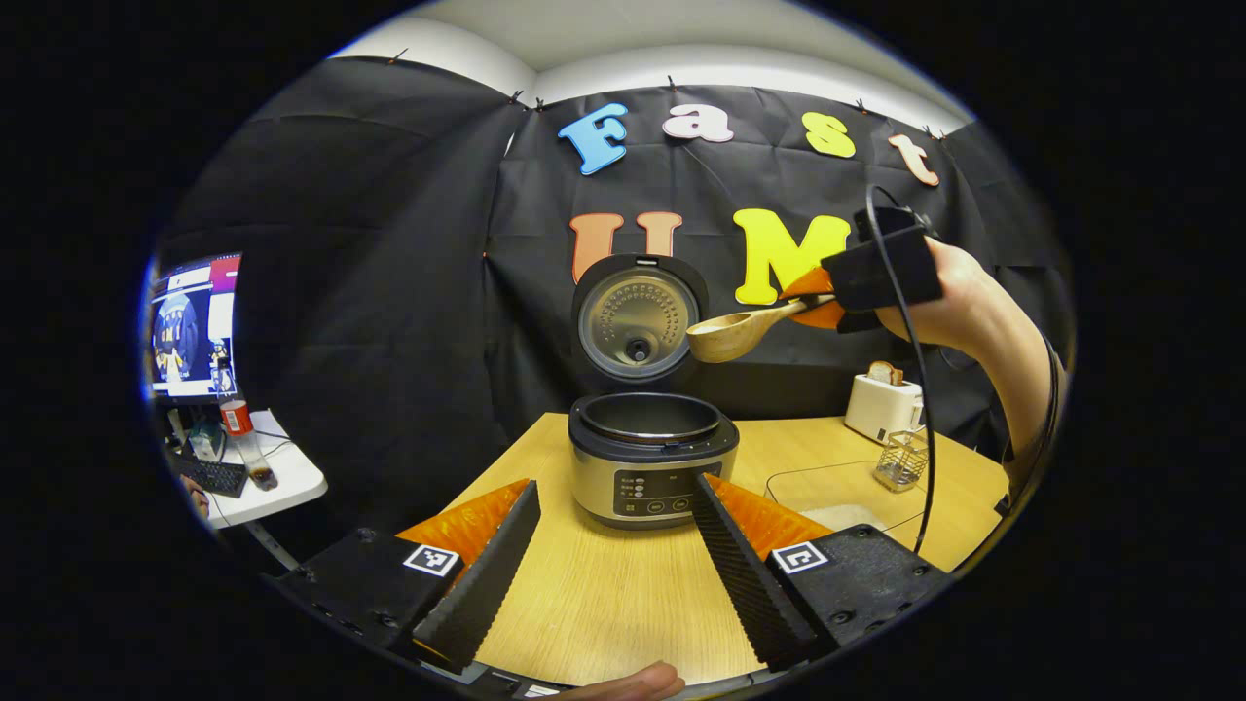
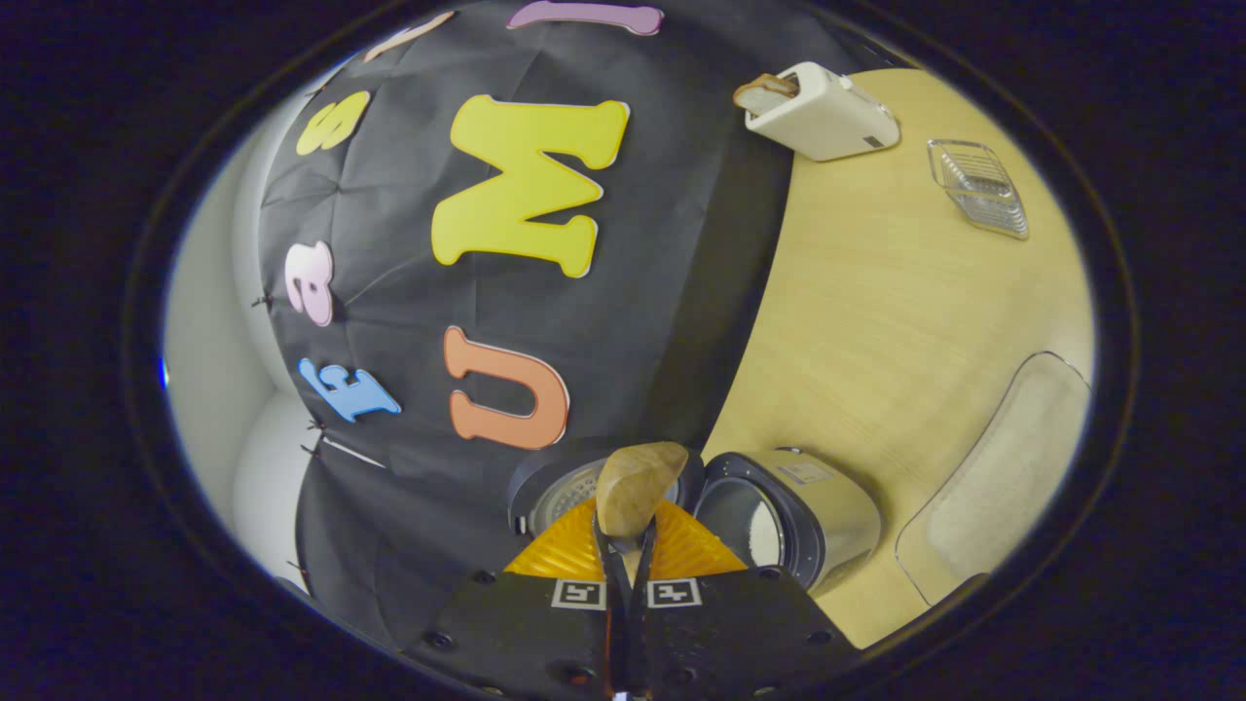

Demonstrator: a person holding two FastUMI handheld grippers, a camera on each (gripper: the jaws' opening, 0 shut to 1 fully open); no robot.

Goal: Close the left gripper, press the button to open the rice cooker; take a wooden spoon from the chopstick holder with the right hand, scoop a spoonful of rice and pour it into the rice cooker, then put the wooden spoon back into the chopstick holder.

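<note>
- In the left gripper view, at about nine o'clock, a monitor (image 1: 193,326) glows over a small white side table (image 1: 277,482) with a keyboard (image 1: 209,475) and a bottle (image 1: 243,438) on it.
- At six o'clock the left gripper (image 1: 615,570) hangs with its two ribbed fingers (image 1: 482,584) spread wide, released and holding nothing; bare wooden table (image 1: 604,594) shows between them.
- Dead centre stands the rice cooker (image 1: 652,458), its lid (image 1: 638,319) swung up and standing upright at the back, the inner pot open to the room.
- Just past the lid toward two o'clock, the wooden spoon (image 1: 740,333) is held level above the cooker, bowl pointing toward the lid.
- The right gripper (image 1: 816,297) is clenched on the spoon's handle, with a hand (image 1: 959,297) behind it.
- At three o'clock a white toaster (image 1: 881,404) with a slice of bread (image 1: 884,372) in it sits at the table's back edge, and just in front of it a wire chopstick holder (image 1: 900,460).
- At four o'clock lies a clear tray of rice (image 1: 837,492).
- In the right gripper view, the spoon's bowl (image 2: 638,487) juts up from the pinched fingers (image 2: 681,550) at six o'clock, with the cooker (image 2: 793,521) just beyond, its lid (image 2: 565,492) beside it.
- The toaster (image 2: 827,112) sits at one o'clock, the holder (image 2: 978,185) at two, the tray (image 2: 1003,477) at four.
</note>
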